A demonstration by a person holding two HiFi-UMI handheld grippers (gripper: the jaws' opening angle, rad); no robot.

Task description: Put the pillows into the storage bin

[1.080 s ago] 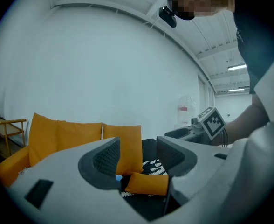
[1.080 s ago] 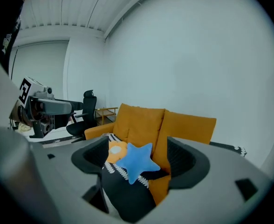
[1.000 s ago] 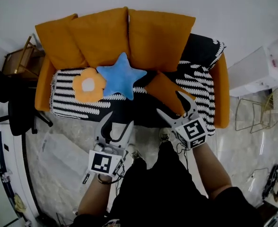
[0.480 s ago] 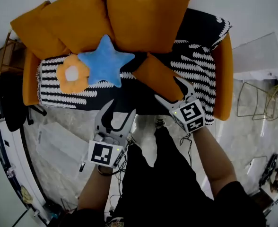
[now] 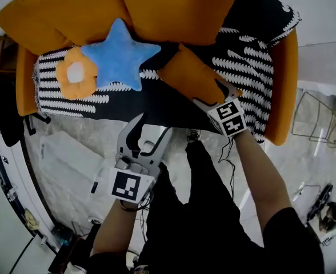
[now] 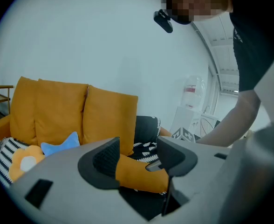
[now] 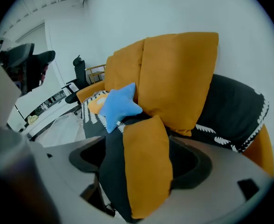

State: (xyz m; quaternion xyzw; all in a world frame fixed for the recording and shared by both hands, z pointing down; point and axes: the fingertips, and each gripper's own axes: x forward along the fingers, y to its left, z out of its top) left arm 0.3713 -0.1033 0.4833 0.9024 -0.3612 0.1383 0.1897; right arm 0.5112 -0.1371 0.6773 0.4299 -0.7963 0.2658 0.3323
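A small orange pillow (image 5: 188,76) with a black side lies on the sofa's striped throw (image 5: 248,73). My right gripper (image 5: 211,93) has come down over it. In the right gripper view the pillow (image 7: 146,162) stands between the jaws, which have just been opening and are spread wide around it. A blue star pillow (image 5: 119,53) and an orange flower pillow (image 5: 76,80) lie further left on the seat. My left gripper (image 5: 152,127) hangs open and empty over the floor before the sofa; its view shows the orange pillow (image 6: 137,174) beyond its jaws. I can make out no storage bin for certain.
Large orange back cushions (image 5: 174,10) line the sofa. A pale translucent thing (image 5: 65,164) lies on the marble floor at left. A black chair (image 5: 8,124) stands at far left, with a white cabinet (image 5: 328,61) and a wire stand (image 5: 322,119) at right. The person's black-clad legs (image 5: 196,210) are below.
Both grippers have moved down and toward the sofa. The right one has dropped onto the small orange pillow, which now sits between its jaws. The pillows have not moved.
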